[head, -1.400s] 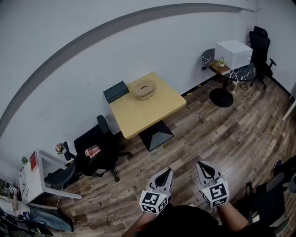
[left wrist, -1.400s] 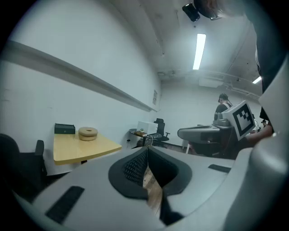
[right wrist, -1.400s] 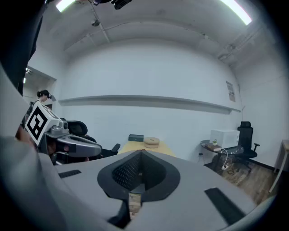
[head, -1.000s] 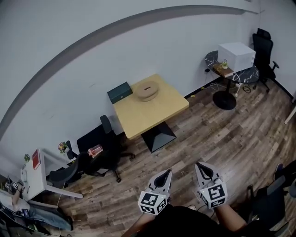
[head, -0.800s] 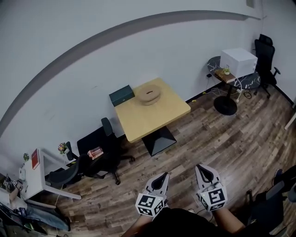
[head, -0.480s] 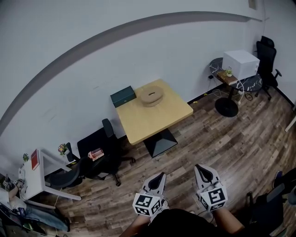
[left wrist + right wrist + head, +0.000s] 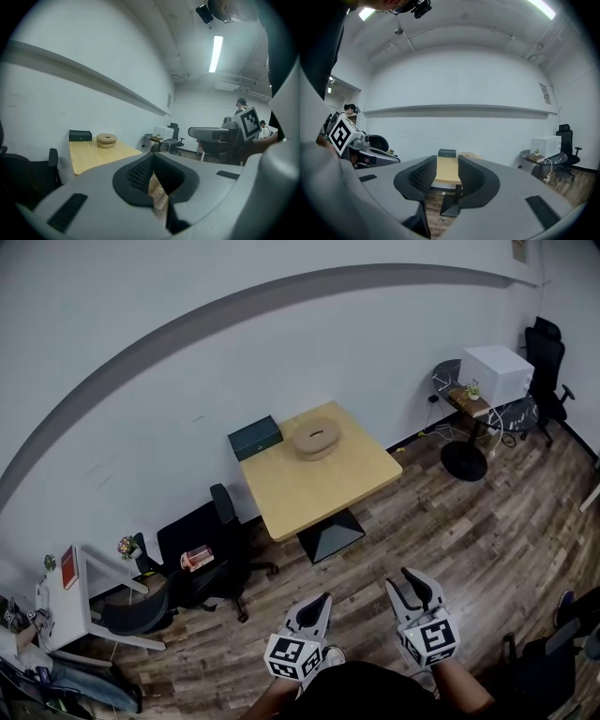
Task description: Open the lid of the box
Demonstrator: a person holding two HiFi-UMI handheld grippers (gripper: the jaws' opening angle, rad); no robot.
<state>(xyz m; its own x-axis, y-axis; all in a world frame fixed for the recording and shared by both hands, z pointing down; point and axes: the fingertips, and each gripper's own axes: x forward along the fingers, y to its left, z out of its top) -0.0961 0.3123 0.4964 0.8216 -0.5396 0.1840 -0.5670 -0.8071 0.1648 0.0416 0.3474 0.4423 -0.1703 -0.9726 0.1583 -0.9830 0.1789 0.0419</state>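
- Head view: the box (image 7: 255,438), dark green with its lid down, sits at the back left corner of the wooden bench (image 7: 323,486), close to the wall.
- A round wooden dish (image 7: 316,439) lies just beside the box, on its right.
- Both tools are low in the frame over the plank floor (image 7: 469,521), well apart from the bench. The left hand-held gripper (image 7: 320,602) and right hand-held gripper (image 7: 412,582) point toward it.
- Black chairs (image 7: 202,549) stand left of the bench, and a white cube (image 7: 497,374) rests on a side table at far right.
- Left gripper view: the left hand-held gripper (image 7: 152,158) has its pads drawn together at the tips, with nothing between them and only floor showing in the sliver below.
- The box (image 7: 80,135) and dish (image 7: 106,140) are far off at left, on the bench (image 7: 93,154).
- Right gripper view: the right hand-held gripper (image 7: 447,162) is opening, its jaws apart and nothing held.
- Through that gap the bench (image 7: 445,177) shows in the distance, with the box (image 7: 446,153) on its far edge against the wall.
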